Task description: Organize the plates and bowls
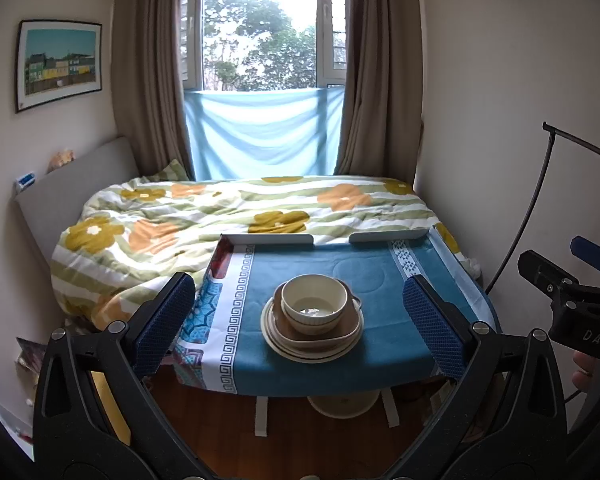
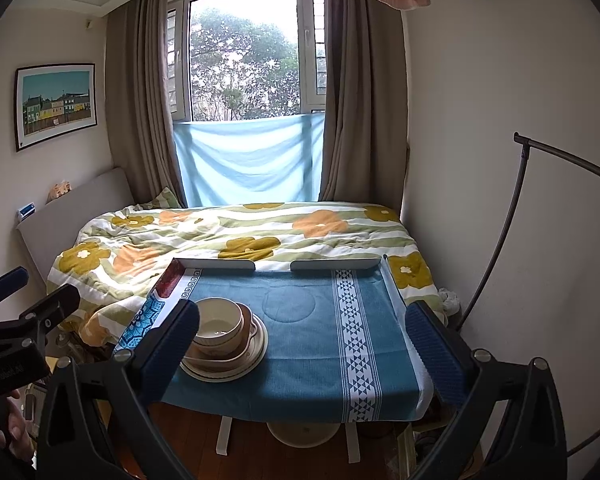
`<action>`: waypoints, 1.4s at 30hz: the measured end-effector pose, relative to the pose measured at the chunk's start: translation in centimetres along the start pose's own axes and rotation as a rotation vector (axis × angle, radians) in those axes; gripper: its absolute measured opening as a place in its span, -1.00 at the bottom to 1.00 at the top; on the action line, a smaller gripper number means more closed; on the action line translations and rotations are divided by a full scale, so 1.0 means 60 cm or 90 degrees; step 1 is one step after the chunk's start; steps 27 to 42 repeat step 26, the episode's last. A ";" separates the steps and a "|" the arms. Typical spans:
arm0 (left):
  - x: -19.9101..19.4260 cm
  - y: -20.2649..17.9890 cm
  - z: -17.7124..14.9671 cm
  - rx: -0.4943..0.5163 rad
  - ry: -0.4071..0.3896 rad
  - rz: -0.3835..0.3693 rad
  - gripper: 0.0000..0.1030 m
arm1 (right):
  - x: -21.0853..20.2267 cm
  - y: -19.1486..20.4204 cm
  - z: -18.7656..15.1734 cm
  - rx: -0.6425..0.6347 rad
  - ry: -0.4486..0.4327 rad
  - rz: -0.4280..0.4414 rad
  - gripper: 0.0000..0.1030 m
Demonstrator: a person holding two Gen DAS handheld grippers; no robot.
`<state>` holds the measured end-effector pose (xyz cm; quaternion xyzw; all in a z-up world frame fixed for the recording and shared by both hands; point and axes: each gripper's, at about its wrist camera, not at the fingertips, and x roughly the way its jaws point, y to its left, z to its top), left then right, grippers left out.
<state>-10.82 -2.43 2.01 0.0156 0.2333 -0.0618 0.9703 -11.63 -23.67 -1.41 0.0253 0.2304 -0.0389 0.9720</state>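
bowl (image 1: 314,303): empty, atop brown dish (image 1: 342,330) | plate (image 1: 276,344): bottom

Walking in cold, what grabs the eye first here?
A stack of dishes sits on the blue-clothed table, a cream bowl on top. Both the left gripper and right gripper are open, short of the table. Behind lies a flowered quilt under a bright window.
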 end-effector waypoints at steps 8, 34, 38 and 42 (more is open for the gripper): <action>0.000 -0.006 -0.002 0.008 -0.001 0.015 1.00 | 0.001 -0.001 0.001 -0.001 0.000 0.000 0.99; -0.005 -0.013 -0.004 0.012 -0.012 0.027 1.00 | 0.002 0.000 0.006 0.001 -0.001 0.000 0.99; -0.005 -0.013 -0.004 0.012 -0.012 0.027 1.00 | 0.002 0.000 0.006 0.001 -0.001 0.000 0.99; -0.005 -0.013 -0.004 0.012 -0.012 0.027 1.00 | 0.002 0.000 0.006 0.001 -0.001 0.000 0.99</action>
